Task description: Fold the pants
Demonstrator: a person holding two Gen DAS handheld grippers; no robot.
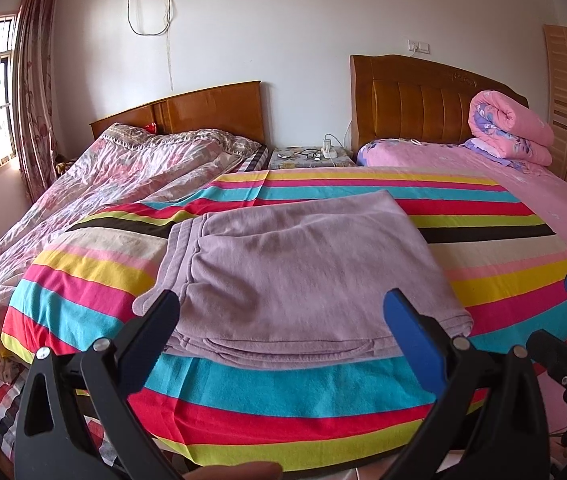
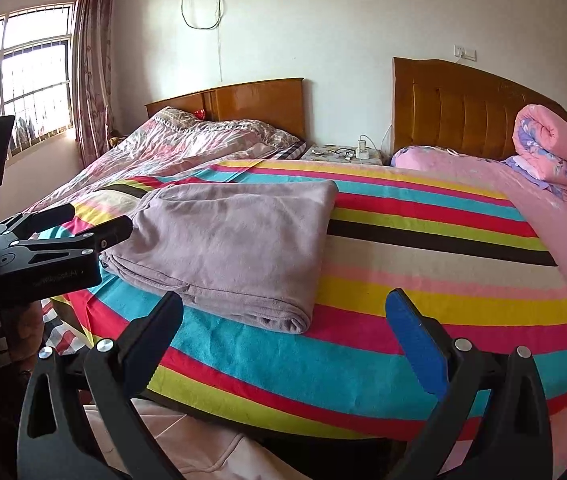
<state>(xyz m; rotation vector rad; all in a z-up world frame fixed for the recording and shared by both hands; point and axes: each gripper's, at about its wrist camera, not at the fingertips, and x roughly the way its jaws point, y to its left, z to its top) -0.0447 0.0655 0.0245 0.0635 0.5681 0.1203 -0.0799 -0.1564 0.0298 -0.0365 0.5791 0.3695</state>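
Your folded pants (image 1: pixel 303 268) lay near the striped blanket's (image 1: pixel 283 408) front edge, bare stripes rightward. Your left claw (image 1: pixel 283 312) and right claw (image 2: pixel 283 312) gaped wide, empty, touching nothing.

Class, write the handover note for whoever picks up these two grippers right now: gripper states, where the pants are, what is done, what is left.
Left gripper: open, empty, just short of the pants' near edge.
Right gripper: open, empty, in front of the pants' near right corner, over the striped sheet.
Pants: lilac, folded into a flat layered rectangle on the striped sheet, nothing holding them.
Done: folds appear made; layers stack fairly evenly.
Left: probably only a check. The near edge shows slightly offset layers, so tidy them or add one more fold if a smaller bundle is wanted.
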